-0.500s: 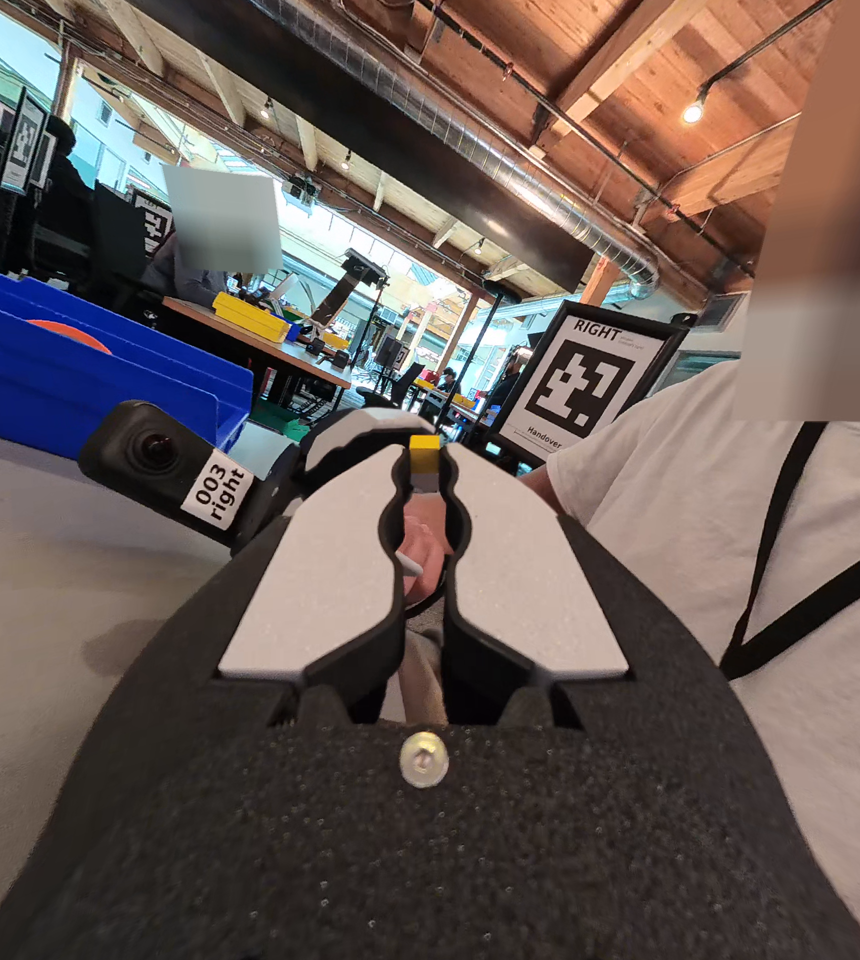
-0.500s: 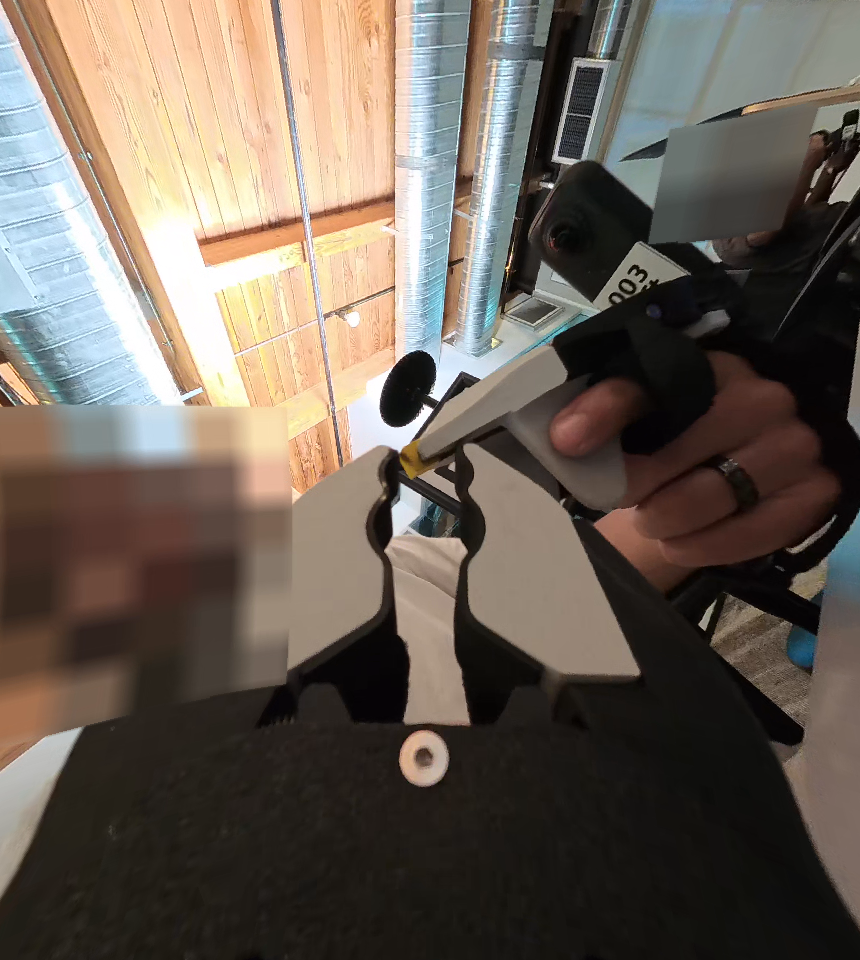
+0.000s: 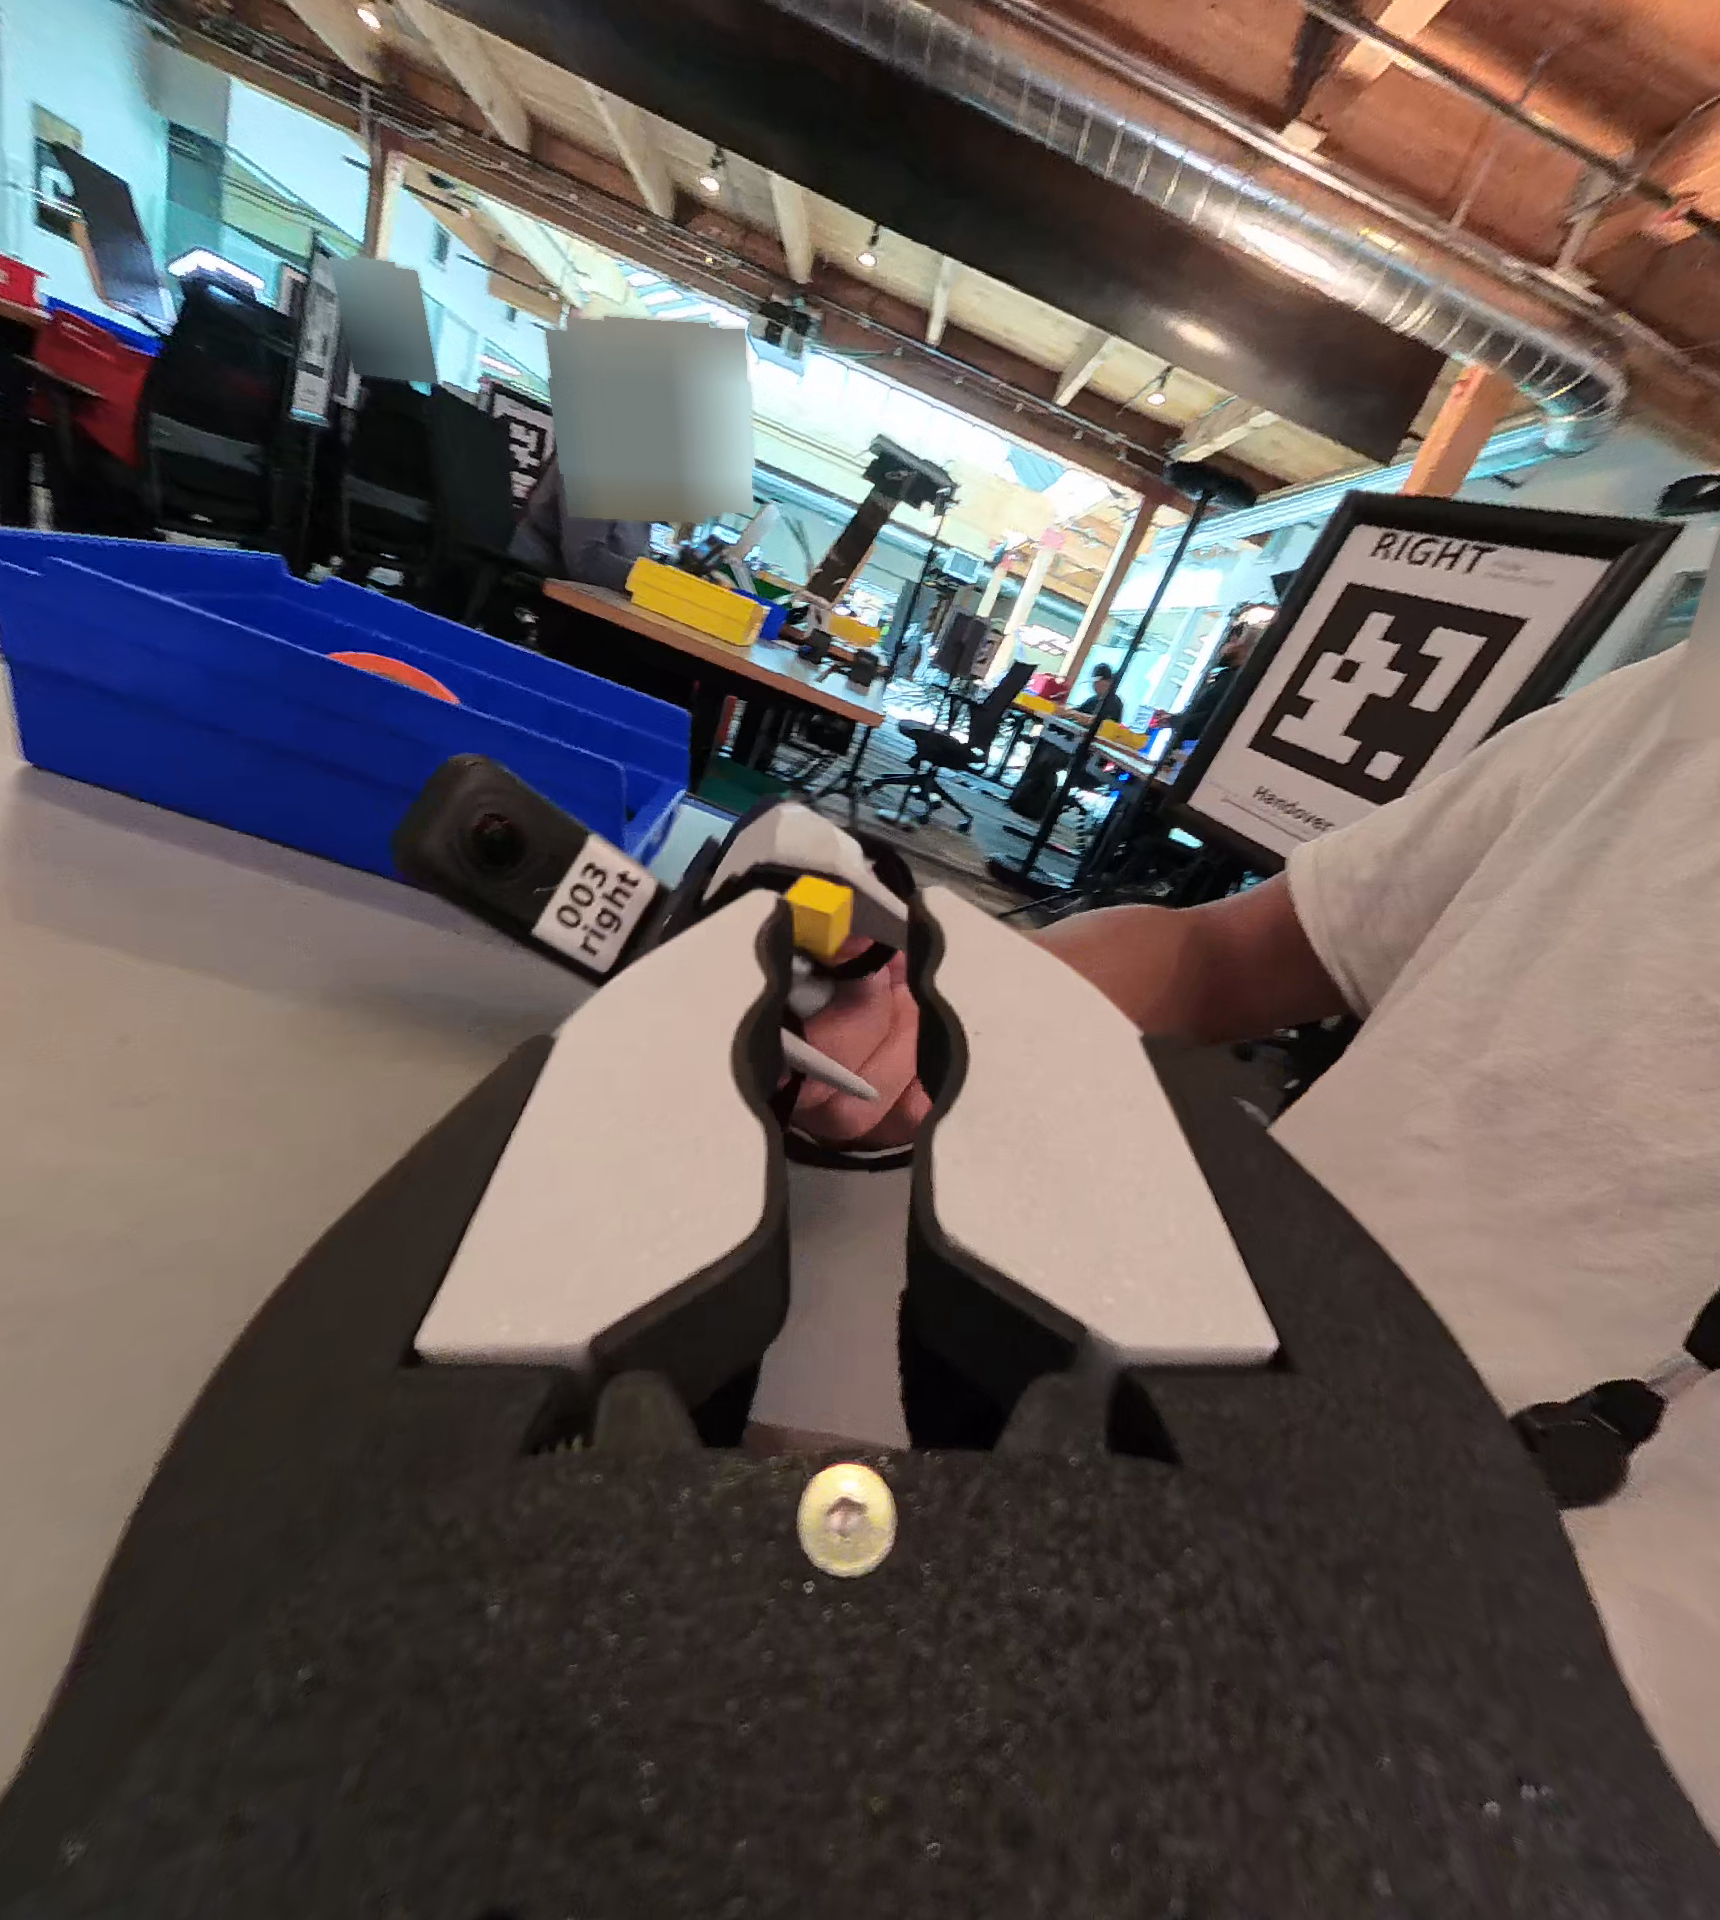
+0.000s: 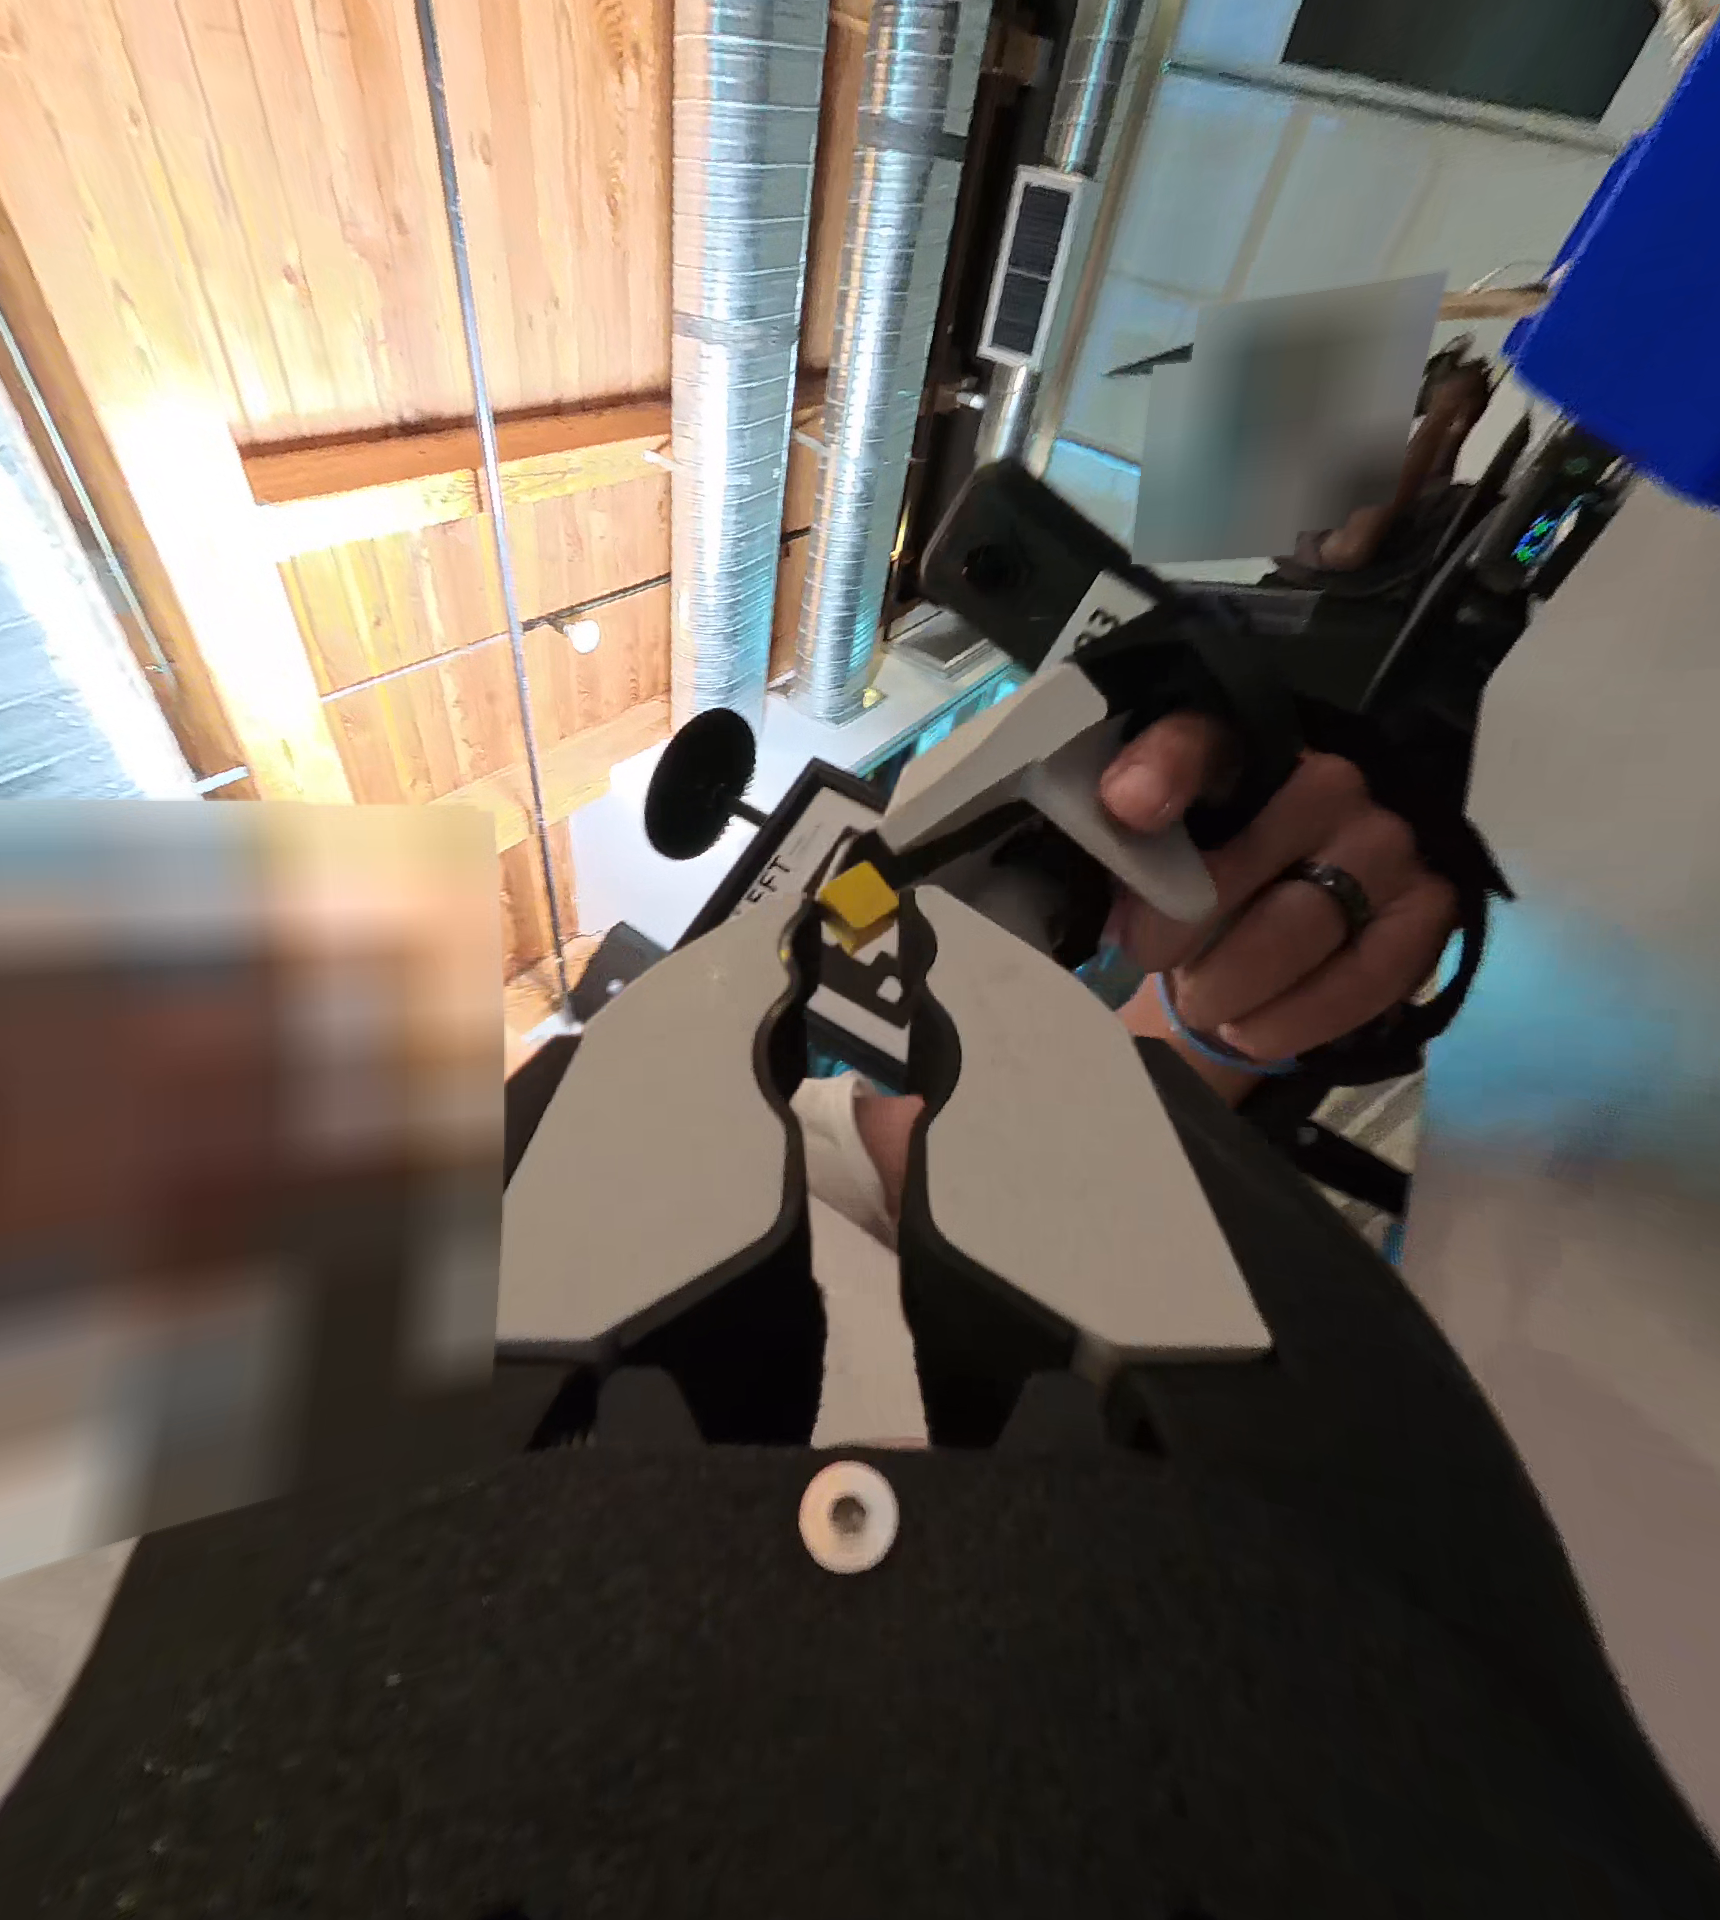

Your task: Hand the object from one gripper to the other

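Left wrist view: your left tongs (image 3: 843, 920) stand released, one tip touching the yellow cube (image 3: 820, 914) — the cube sits between both pairs of tips, pinched by your right tongs (image 4: 858, 920).

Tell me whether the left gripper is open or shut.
Open: left gripper fingers stand wider apart than the yellow cube between them.

bin (image 3: 212, 675) sits on tabletop (image 3: 108, 1039), left of left gripper (image 3: 840, 920). block (image 3: 820, 914) between its fingers (image 3: 658, 1122). right gripper (image 3: 804, 842) directly behind block, sign (image 3: 1396, 675) right.
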Tool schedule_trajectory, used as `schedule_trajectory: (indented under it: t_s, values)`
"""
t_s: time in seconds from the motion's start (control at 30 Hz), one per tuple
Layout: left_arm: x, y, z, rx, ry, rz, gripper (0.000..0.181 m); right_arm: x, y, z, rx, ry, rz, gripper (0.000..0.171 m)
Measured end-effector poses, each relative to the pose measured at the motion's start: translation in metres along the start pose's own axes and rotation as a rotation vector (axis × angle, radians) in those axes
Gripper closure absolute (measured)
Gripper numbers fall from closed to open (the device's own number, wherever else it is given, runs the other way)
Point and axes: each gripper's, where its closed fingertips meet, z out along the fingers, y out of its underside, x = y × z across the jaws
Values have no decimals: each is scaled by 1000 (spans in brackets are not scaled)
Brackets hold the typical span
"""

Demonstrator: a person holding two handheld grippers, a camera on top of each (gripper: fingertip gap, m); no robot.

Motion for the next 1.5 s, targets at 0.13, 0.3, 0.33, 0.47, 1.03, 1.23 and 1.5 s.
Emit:
schedule_trajectory:
  t_s: [0.13, 0.3, 0.33, 0.47, 1.03, 1.23, 1.5]
  values:
    - [-16, 4, -3, -54, -164, 107, 152, 17, -14, -19, -13, 256, -250, 158]
    - [-39, 29, -9, -370, -432, 390, 146, 35, -26, -38, -135, 682, -767, 157]
    - [-41, 36, -10, -437, -450, 354, 144, 35, -26, -39, -181, 753, -904, 157]
    - [-41, 34, -2, -374, -421, 45, 149, 32, -20, -34, -351, 943, -1364, 158]
    - [-31, 34, 4, -328, -310, -120, 170, 32, -6, -23, -482, 1059, -1772, 157]
    - [-39, 20, -6, -241, -330, -179, 170, 30, -17, -31, -441, 1118, -1774, 144]
    - [-45, 1, -8, 33, -216, -519, 171, 15, -20, -20, -395, 1235, -2158, 145]
